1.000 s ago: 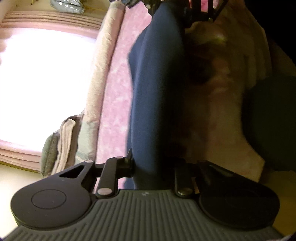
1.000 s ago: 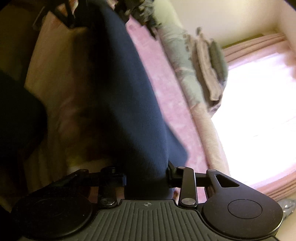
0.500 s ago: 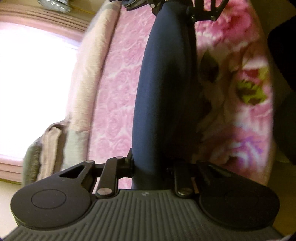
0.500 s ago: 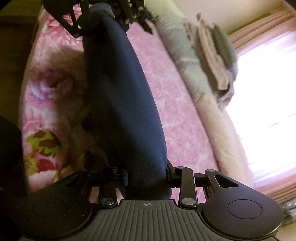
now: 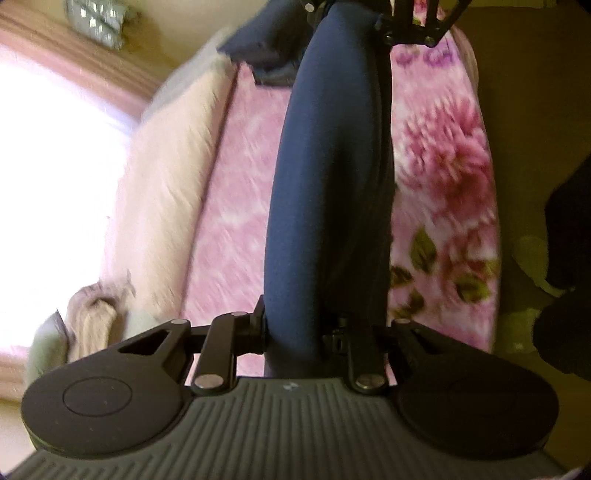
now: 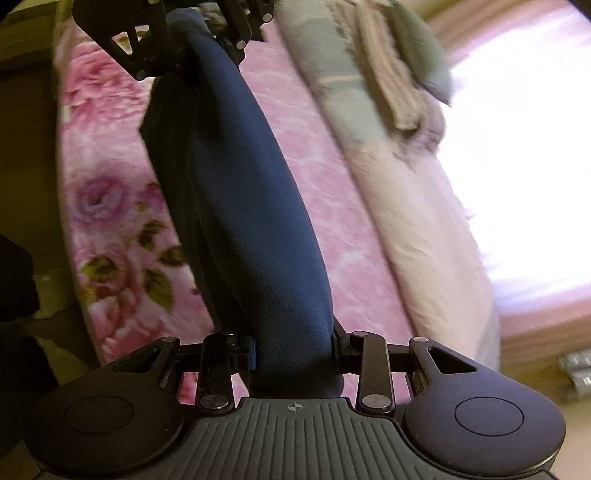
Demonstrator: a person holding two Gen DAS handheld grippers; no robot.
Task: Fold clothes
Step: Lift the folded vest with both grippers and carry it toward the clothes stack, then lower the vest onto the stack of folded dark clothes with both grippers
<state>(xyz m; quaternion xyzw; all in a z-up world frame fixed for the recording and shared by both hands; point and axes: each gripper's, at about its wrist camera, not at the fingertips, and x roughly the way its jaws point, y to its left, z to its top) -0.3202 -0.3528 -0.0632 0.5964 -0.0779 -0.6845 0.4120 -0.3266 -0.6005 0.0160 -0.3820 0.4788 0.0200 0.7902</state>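
A navy blue garment (image 5: 328,166) hangs stretched in a thick band between my two grippers, above a bed. In the left wrist view my left gripper (image 5: 301,332) is shut on its near end, and my right gripper (image 5: 369,14) grips the far end at the top edge. The right wrist view mirrors this: the right gripper (image 6: 293,350) is shut on the garment (image 6: 240,203), and the left gripper (image 6: 192,37) holds the other end at the top. A loose fold droops below the band on the floral side. The fingertips are buried in cloth.
Below lies a pink floral blanket (image 5: 443,166) (image 6: 110,184) on the bed, with a cream duvet (image 5: 166,184) (image 6: 417,229) along the window side. Folded grey and beige clothes (image 5: 88,325) (image 6: 388,74) sit on it. A person's dark leg (image 5: 565,258) stands on the floor beside the bed.
Both grippers have risen with the navy garment held between them. The bed now sits farther below and more of it shows. The grips look unchanged.
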